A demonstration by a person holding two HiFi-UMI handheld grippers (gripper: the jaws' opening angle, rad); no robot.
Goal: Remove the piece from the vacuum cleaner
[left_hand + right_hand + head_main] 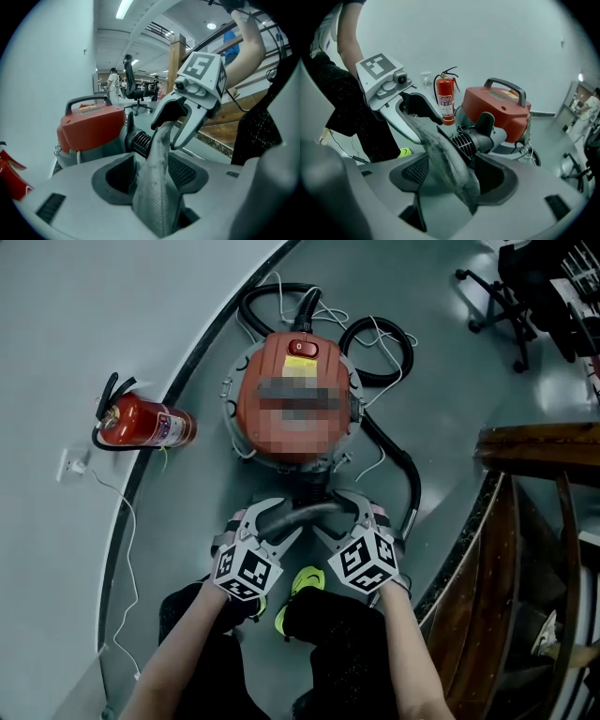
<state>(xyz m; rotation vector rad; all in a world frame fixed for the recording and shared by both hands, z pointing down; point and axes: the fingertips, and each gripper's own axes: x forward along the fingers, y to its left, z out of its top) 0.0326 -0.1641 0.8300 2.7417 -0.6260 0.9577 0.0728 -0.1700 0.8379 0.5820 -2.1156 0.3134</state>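
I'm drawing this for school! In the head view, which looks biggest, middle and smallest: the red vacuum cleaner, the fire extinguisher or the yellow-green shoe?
1. vacuum cleaner
2. fire extinguisher
3. yellow-green shoe, though it is partly hidden and sits nearer the camera, so its real size is unsure.

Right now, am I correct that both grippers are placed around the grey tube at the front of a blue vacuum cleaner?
Not quite: the vacuum cleaner is red, not blue, as the head view shows. The rest holds: the left gripper and the right gripper are both placed around the grey tube at its front.
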